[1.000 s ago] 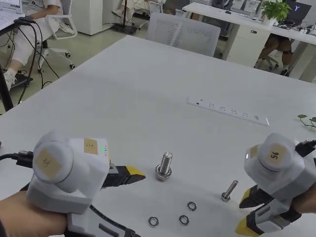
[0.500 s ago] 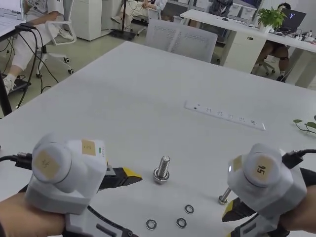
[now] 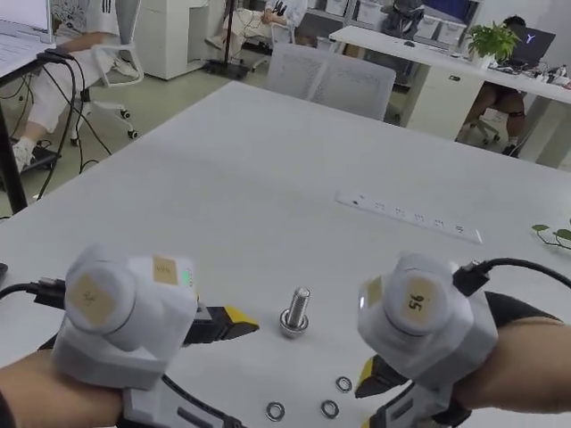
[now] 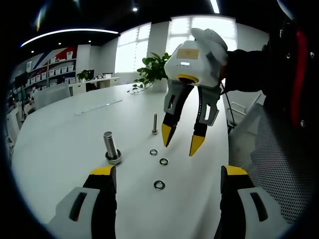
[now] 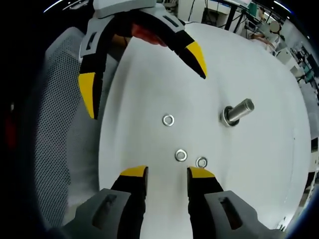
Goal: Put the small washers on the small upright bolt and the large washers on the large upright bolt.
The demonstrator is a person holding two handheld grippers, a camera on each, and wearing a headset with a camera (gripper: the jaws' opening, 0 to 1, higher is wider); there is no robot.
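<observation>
Bolt (image 4: 155,123), small and upright, beside right gripper (image 4: 180,145) in left gripper view.

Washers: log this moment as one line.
left hand-held gripper open, beside large bolt | right hand-held gripper open, over three loose washers | small bolt upright

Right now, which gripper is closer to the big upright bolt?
Left. The left gripper has one jaw tip just beside the large bolt; the right gripper hangs farther off, above the loose washers.
</observation>
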